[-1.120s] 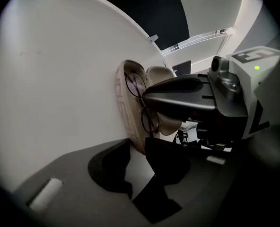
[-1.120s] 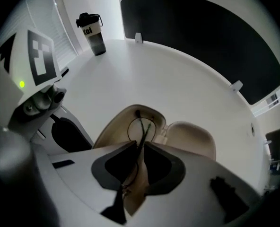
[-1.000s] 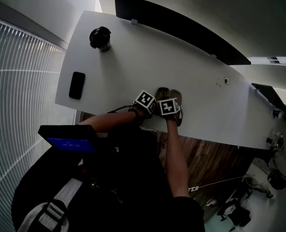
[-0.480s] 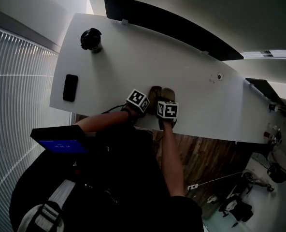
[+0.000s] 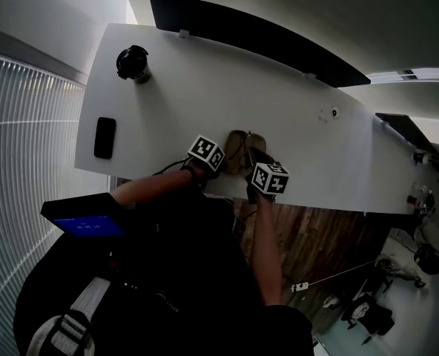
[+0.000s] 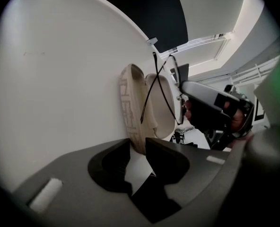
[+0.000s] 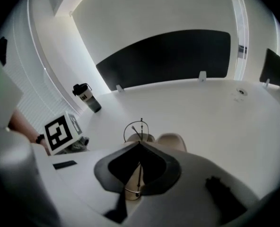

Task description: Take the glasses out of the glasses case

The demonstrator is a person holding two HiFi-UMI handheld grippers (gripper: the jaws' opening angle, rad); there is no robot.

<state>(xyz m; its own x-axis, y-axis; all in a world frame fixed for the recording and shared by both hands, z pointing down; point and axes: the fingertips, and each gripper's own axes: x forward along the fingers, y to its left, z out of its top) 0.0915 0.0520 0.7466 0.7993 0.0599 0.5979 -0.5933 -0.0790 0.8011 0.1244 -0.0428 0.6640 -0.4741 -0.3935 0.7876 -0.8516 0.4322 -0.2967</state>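
On the white desk [image 5: 205, 87] the beige glasses case [image 6: 130, 108] lies open. The left hand-held gripper [image 6: 139, 148] has its jaws partly spread around the case's near end and seems to pinch it. The right hand-held gripper [image 7: 140, 143] is pressed together on the thin wire glasses [image 7: 141, 126], holding them just above the open case. A dark bottle [image 5: 132, 63] and a phone [image 5: 104, 137] sit well apart, to the left.

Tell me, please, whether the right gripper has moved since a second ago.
Yes. In the head view the right gripper, shut on the glasses, has drawn back from the glasses case toward the near edge of the table.
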